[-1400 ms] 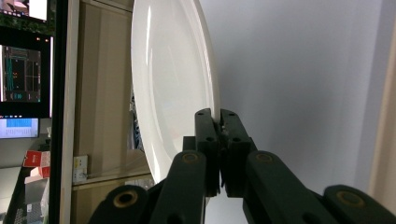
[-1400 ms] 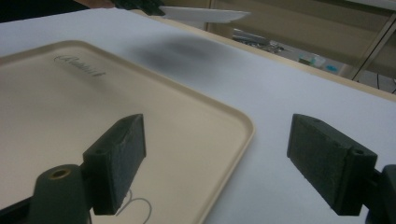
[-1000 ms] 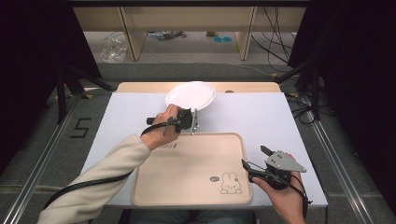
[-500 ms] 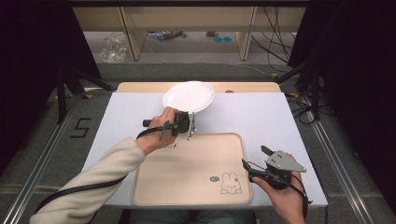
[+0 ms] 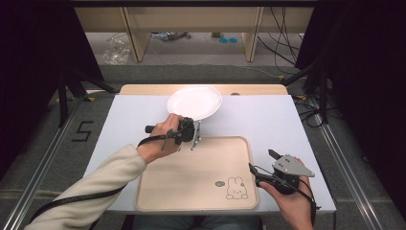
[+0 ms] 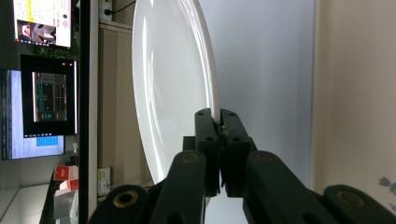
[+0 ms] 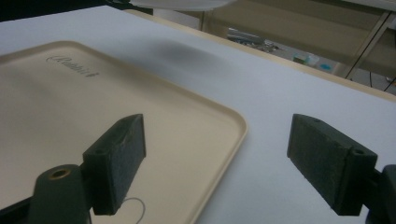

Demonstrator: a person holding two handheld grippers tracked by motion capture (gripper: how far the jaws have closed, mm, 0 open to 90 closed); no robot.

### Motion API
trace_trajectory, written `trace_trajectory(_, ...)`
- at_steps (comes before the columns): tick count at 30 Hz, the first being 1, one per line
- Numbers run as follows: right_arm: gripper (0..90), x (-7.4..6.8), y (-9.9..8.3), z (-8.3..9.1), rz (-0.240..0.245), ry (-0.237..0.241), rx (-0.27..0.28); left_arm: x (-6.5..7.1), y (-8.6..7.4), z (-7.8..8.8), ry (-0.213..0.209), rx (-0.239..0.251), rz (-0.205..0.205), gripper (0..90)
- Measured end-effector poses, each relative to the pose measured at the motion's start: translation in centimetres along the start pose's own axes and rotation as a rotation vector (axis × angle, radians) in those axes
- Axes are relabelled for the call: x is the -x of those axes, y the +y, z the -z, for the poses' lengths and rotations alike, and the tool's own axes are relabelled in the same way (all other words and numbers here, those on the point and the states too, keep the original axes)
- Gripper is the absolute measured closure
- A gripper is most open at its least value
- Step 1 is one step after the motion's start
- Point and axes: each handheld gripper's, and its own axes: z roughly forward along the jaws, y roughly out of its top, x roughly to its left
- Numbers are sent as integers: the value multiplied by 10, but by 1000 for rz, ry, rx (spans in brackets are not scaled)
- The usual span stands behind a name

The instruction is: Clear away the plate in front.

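One beige tray (image 5: pixel 191 177) lies beneath the tongs-held plate (image 5: pixel 195 102).

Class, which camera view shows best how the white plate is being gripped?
The left gripper view: the left tongs are shut on the white plate at its rim, seen edge-on. The high view shows the whole plate lifted; the right gripper view catches just its edge.

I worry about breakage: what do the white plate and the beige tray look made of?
White plate: likely glazed ceramic or melamine; glossy, with bright reflected streaks. Beige tray: probably moulded plastic; matte, rounded raised rim, printed rabbit. Neither is certain from looks alone.
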Motion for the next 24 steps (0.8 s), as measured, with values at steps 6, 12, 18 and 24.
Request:
trace_trajectory(6, 204, 0, 0, 0, 2, -2, -1, 1, 2, 6, 8, 5, -11, 874)
trace_trajectory(12, 204, 0, 0, 0, 1, -2, -2, 3, 4, 12, 18, 20, -22, 875)
trace_trajectory(18, 204, 0, 0, 0, 1, -2, -2, 6, 6, 18, 19, 26, -41, 874)
trace_trajectory(24, 204, 0, 0, 0, 0, -3, -3, 7, 8, 23, 22, 26, -55, 874)
